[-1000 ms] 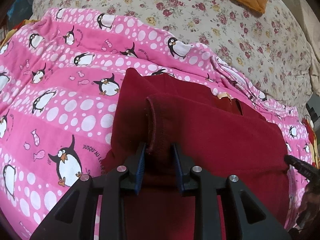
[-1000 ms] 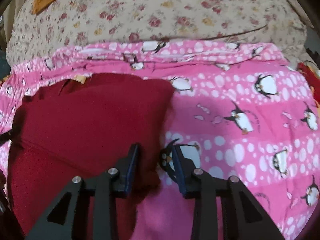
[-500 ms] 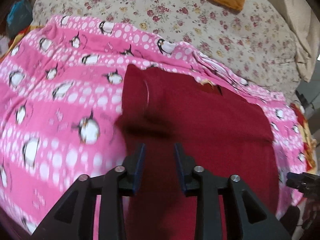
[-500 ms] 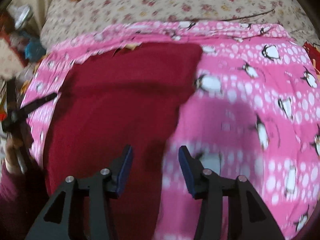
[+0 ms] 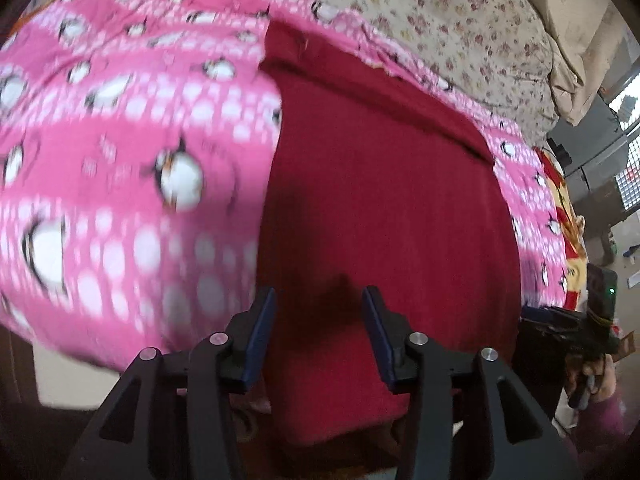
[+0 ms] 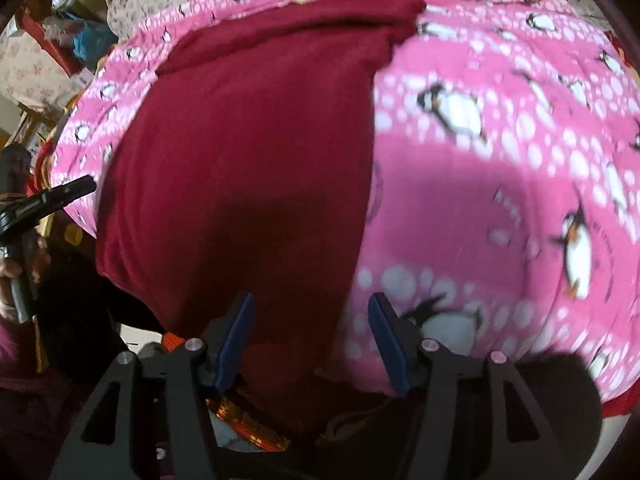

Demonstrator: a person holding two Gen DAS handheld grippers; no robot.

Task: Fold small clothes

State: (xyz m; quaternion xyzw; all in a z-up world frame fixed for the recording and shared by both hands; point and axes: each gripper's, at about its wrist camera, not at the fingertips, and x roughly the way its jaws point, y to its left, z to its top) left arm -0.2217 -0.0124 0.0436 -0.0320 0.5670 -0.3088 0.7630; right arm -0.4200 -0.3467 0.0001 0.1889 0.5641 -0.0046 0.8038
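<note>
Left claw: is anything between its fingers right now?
Nothing is gripped. In the left wrist view the left claw stands open, and only the flat dark red garment on the pink penguin blanket shows through the gap.

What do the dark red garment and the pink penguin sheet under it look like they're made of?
Dark red garment: probably a soft matte knit; faint ribbing shows, no sheen. Pink penguin sheet: likely thin printed cotton, wrinkling at its far edge, though blur leaves that open.

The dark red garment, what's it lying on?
The dark red garment lies on a pink penguin-print blanket, itself over a floral bedspread. What sits directly under the garment is covered.
</note>
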